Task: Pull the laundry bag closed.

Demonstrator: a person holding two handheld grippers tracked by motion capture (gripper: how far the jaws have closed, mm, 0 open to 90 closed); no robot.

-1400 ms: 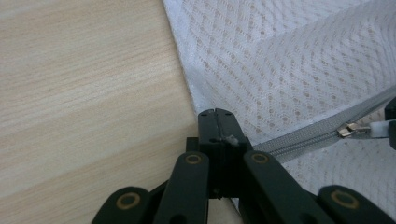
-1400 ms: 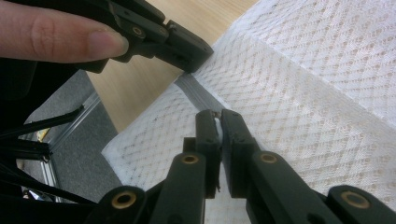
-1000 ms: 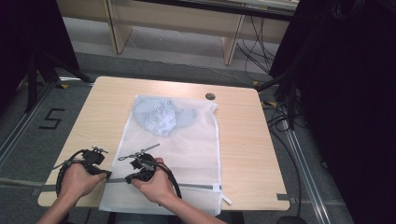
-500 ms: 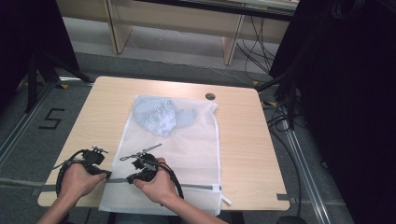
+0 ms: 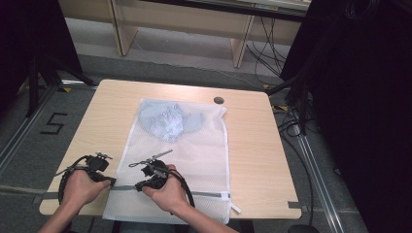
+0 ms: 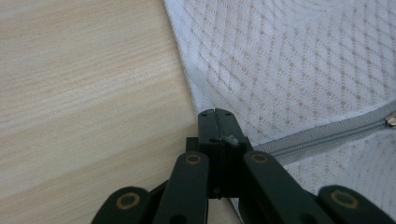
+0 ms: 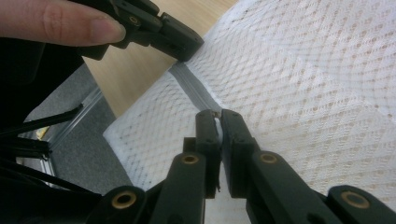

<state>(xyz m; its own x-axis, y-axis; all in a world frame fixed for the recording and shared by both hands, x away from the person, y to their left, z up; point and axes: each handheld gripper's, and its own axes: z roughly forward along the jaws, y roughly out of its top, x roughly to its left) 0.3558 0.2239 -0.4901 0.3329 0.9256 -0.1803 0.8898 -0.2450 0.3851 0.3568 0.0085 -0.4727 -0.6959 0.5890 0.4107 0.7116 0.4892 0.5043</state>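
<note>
Even overhead light, soft shadows; bg dark, closeups slightly blurred.

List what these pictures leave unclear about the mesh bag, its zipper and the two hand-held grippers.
- Zipper pull: right gripper view, hidden between the shut jaws of the right hand-held gripper.
- Garment in the mesh bag: high view, veiled by the mesh; its kind is unclear.
- Zipper: left gripper view, its end sits under the left hand-held gripper.
- Small round thing on the table: high view, too small.

White open-weave mesh laundry bag (image 5: pixel 194 145), grey woven zipper tape (image 6: pixel 317 137), matt pale wood-grain table (image 5: pixel 111 116), matt black plastic left gripper (image 6: pixel 217 122), soft blue cloth (image 5: pixel 167 119) inside.
</note>
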